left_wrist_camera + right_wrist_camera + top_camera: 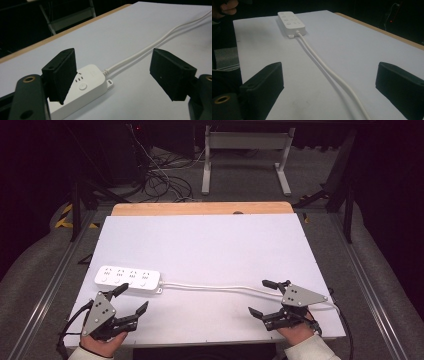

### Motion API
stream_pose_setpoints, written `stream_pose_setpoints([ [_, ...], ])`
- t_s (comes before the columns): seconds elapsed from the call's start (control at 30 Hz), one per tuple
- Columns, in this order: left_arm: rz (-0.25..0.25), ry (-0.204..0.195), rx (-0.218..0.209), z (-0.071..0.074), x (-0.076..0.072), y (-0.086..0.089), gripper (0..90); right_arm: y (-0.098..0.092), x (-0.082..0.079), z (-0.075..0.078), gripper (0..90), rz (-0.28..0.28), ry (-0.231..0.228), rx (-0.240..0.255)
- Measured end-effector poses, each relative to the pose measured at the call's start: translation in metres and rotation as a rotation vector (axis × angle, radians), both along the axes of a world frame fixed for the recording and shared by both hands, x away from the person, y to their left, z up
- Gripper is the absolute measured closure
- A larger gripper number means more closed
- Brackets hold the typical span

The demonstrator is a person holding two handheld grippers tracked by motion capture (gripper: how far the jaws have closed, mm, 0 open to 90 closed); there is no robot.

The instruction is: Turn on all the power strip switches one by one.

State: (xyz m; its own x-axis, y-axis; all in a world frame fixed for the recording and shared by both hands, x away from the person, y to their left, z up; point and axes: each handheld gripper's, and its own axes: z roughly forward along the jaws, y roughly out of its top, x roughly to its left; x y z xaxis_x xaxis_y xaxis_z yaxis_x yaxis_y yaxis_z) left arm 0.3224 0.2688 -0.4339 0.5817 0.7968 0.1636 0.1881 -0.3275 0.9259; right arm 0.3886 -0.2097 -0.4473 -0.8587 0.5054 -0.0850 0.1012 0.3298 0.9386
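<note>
Flat white rectangular table top (210, 245), edged along its far side by a strip of pale wood (200, 208), bearing all the items below. White plastic power strip (128, 277) with four socket groups, lying flat just ahead of the left gripper (133, 299); in the left gripper view the strip's cable end (85, 86) sits partly behind the left-hand pad, close to the jaws but not between their faces. White round power cable (220, 288) running from the strip's end across the table to the right gripper (263, 296); in the right gripper view the cable (329, 72) passes lengthwise through the gap between the two black pads, touching neither, with the power strip (291, 23) well beyond the jaws at the far end of the cable. Left gripper: released, jaws spread wide, nothing grasped, resting low at the near left of the table. Right gripper: released, jaws spread wide either side of the cable, nothing grasped, held near the table's right near corner
</note>
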Motion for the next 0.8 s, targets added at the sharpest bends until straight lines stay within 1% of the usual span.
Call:
stream_pose_setpoints([
  [0.03,0.007,0.01,-0.014,0.001,-0.001,0.0,22.2,0.0,0.0,0.0,8.2,0.0,0.0,0.0],
  [0.07,0.014,0.009,-0.013,0.001,-0.001,0.0,22.3,0.0,0.0,0.0,8.2,-0.001,0.0,0.001],
  [0.17,0.012,0.016,-0.014,0.001,-0.001,-0.001,24.9,0.0,-0.001,0.0,8.2,-0.001,0.002,0.0],
  [0.2,0.008,0.02,-0.003,0.001,-0.001,0.0,26.7,0.0,0.0,0.0,8.2,0.001,0.003,0.0],
  [0.27,-0.022,0.031,-0.009,0.004,0.0,0.001,30.1,0.001,0.0,-0.001,8.3,0.004,-0.001,0.0],
  [0.3,-0.022,0.031,-0.009,0.004,0.0,0.001,31.2,0.001,0.0,-0.001,8.4,0.005,-0.001,-0.001],
  [0.33,-0.028,0.033,0.004,0.006,0.001,0.001,32.4,0.001,0.0,-0.001,8.4,0.006,0.0,-0.001],
  [0.37,-0.028,0.033,0.004,0.006,0.001,0.001,34.2,0.001,0.0,-0.001,8.4,0.006,0.0,-0.003],
  [0.4,-0.048,0.045,0.006,0.009,0.001,0.002,36.7,0.002,0.0,-0.001,8.4,0.006,0.001,-0.004],
  [0.43,-0.048,0.045,0.006,0.009,0.001,0.002,38.5,0.002,0.0,-0.001,8.4,0.007,0.0,-0.004],
  [0.47,-0.058,0.049,0.019,0.012,0.0,0.002,39.2,0.002,0.0,-0.001,8.4,0.007,-0.001,-0.004],
  [0.5,-0.058,0.049,0.019,0.012,0.0,0.002,39.1,0.002,0.0,-0.001,8.4,0.007,-0.001,-0.004],
  [0.53,-0.059,0.044,0.028,0.014,0.0,0.001,40.6,0.002,0.0,-0.001,8.4,0.008,0.0,-0.005],
  [0.57,-0.063,0.049,0.039,0.015,0.0,0.001,42.4,0.002,0.0,-0.001,8.4,0.008,0.0,-0.005],
  [0.6,-0.089,0.085,0.052,0.017,0.003,0.001,44.9,0.002,0.0,-0.001,8.4,0.009,0.0,-0.006],
  [0.67,-0.117,0.134,0.043,0.018,0.008,0.002,43.6,0.002,0.0,-0.001,8.4,0.009,-0.001,-0.008],
  [0.73,-0.116,0.142,0.042,0.019,0.009,0.002,42.4,0.002,0.0,-0.001,8.4,0.01,0.0,-0.009],
  [0.77,-0.103,0.133,0.055,0.021,0.009,0.002,42.1,0.002,0.0,-0.001,8.4,0.011,0.0,-0.009],
  [0.8,-0.103,0.133,0.055,0.021,0.009,0.002,41.5,0.002,0.0,-0.001,8.4,0.01,0.0,-0.008],
])
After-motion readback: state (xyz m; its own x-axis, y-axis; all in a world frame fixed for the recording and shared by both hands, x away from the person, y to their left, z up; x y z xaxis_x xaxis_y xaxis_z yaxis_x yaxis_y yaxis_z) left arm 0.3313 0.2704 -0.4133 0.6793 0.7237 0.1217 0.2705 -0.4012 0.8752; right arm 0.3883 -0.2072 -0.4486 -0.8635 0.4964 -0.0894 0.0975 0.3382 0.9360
